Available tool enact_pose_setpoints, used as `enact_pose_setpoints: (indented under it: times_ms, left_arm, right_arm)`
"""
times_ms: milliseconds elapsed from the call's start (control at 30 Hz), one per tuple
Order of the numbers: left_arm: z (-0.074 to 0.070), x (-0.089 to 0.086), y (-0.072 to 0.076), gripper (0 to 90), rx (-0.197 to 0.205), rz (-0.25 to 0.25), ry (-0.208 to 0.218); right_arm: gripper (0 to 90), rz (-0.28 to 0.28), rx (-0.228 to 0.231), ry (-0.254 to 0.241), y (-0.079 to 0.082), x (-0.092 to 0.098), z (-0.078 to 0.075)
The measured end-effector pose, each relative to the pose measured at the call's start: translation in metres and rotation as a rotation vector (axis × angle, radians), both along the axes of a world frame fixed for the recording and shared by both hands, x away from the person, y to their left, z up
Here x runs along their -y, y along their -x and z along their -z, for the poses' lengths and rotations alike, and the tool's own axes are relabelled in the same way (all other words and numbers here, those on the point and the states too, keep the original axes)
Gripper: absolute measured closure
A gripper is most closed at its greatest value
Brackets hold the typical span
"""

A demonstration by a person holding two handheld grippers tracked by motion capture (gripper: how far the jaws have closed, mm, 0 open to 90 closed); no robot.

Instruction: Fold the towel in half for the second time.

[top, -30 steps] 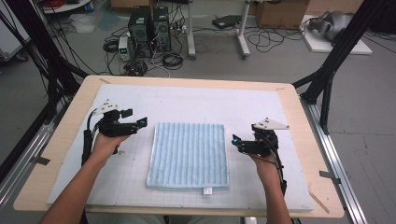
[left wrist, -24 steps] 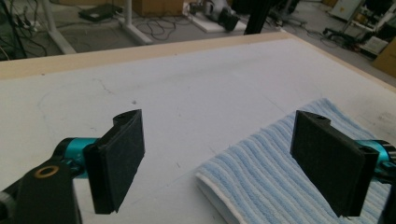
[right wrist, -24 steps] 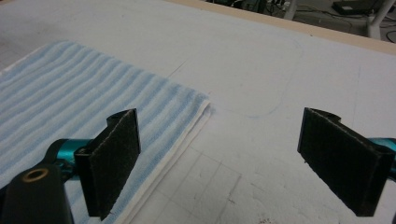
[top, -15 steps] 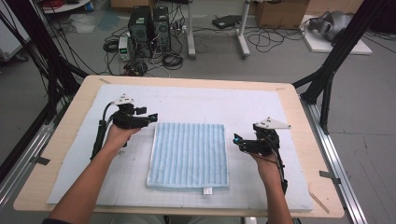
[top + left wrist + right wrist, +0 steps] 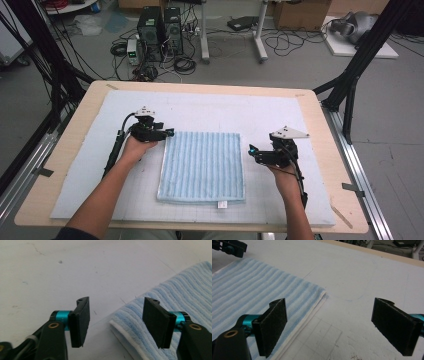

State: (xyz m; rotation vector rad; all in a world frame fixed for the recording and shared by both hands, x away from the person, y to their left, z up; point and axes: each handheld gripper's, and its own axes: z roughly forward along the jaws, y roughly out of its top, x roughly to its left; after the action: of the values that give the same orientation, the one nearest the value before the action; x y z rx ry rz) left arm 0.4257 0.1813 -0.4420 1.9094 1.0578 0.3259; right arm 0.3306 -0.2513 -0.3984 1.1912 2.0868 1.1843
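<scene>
A folded light-blue striped towel lies flat in the middle of the white mat. My left gripper is at the towel's far left corner, pointing right. In the left gripper view its jaws have just been closing and stand partly apart, with the towel's corner on the mat between them and no pad pressing on it. My right gripper hovers by the towel's right edge, pointing left. In the right gripper view its jaws are wide open over bare mat, and the towel's corner lies just past the left jaw.
The white mat covers a wooden table. A small white tag sits on the towel's near edge. Black frame posts stand at the table's sides. Computers and cables are on the floor behind.
My left gripper has moved right and down to the towel's far left corner, and its jaws have narrowed. The right gripper has stayed where it was.
</scene>
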Motion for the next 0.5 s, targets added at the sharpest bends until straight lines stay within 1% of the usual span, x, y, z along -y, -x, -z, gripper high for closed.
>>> enact_pose_setpoints:
  times_ms: [100,167,200,233,267,300,333,367,400,500]
  left_arm:
    - [0.005,0.005,0.001,49.6,-0.015,0.042,-0.035]
    - [0.007,0.009,0.003,57.7,-0.021,0.063,-0.073]
    - [0.007,0.011,0.005,58.7,-0.005,0.061,-0.089]
    - [0.007,0.012,0.006,61.0,-0.002,0.066,-0.095]
    - [0.007,0.014,0.007,67.0,0.000,0.077,-0.100]
    - [0.007,0.015,0.009,73.0,0.013,0.096,-0.107]
    - [0.008,0.017,0.010,79.5,0.024,0.100,-0.109]
    - [0.009,0.018,0.013,81.7,0.039,0.092,-0.111]
    - [0.009,0.019,0.014,83.5,0.044,0.087,-0.108]
    - [0.009,0.019,0.015,84.4,0.051,0.086,-0.113]
  right_arm:
    - [12.4,0.003,-0.007,0.002,-0.002,0.000,0.001]
    - [12.4,0.007,-0.012,0.004,-0.002,-0.001,0.002]
    - [12.4,0.005,-0.013,0.003,-0.003,-0.001,0.002]
    - [12.4,0.005,-0.012,0.003,-0.003,-0.001,0.002]
    - [12.4,0.001,-0.012,0.003,-0.003,-0.002,0.002]
    - [12.4,0.003,-0.014,0.006,-0.003,-0.002,0.003]
    - [12.4,0.002,-0.015,0.008,-0.004,-0.003,0.003]
    - [12.4,0.001,-0.017,0.011,-0.005,-0.003,0.003]
    - [12.4,0.004,-0.025,0.010,-0.005,-0.004,0.004]
    - [12.4,0.012,-0.032,0.006,-0.008,-0.006,0.006]
